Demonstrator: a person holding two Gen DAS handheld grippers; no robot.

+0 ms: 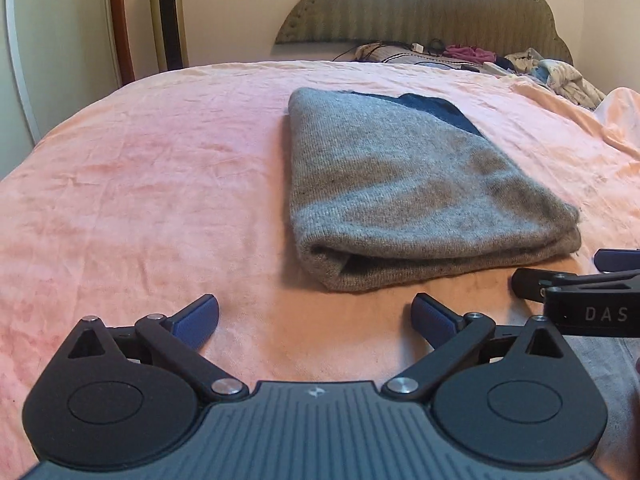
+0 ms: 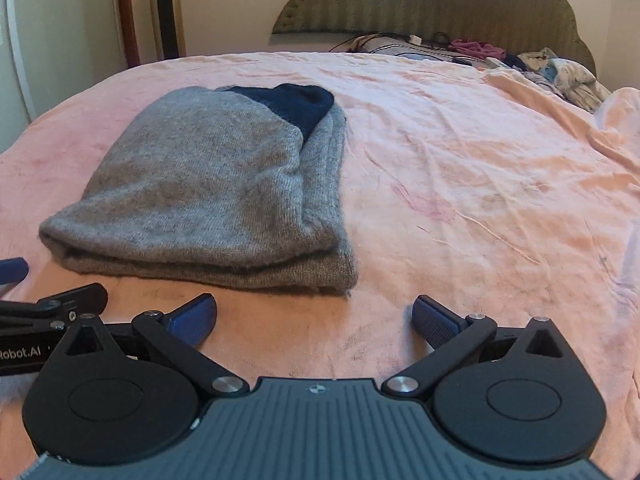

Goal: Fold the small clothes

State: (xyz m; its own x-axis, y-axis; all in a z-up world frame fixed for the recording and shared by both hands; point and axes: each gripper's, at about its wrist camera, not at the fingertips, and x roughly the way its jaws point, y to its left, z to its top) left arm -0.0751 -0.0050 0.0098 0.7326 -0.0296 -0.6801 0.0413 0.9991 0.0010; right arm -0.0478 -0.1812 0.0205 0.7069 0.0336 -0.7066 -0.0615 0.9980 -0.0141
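A gray knitted garment (image 1: 404,196) lies folded into a thick, roughly rectangular bundle on a bed covered with a wrinkled pink blanket (image 1: 140,184). A patch of dark navy fabric (image 2: 298,106) peeks out from the bundle's far end, the end nearer the headboard. The garment's near folded edge shows stacked layers, lying a little back from the foot edge of the bed, near its middle.

The left gripper (image 1: 315,316) hovers low over the blanket near the foot edge, its two blue-padded fingers (image 1: 196,320) spread wide apart and holding nothing. The garment's near edge lies just ahead of it and slightly to its right, not touched.

The right gripper (image 2: 315,316) hovers beside the left one, also near the foot edge, with its blue-padded fingers (image 2: 436,322) spread wide and empty. From its view the garment lies ahead and to the left, apart from the fingers.

At the head of the bed stands a scalloped olive-green padded headboard (image 1: 420,12). A jumble of loose clothes (image 2: 560,72) and cables sits along the head edge, toward the right corner. A tall gold-colored tower appliance (image 1: 168,16) stands against the wall off the bed's left side.
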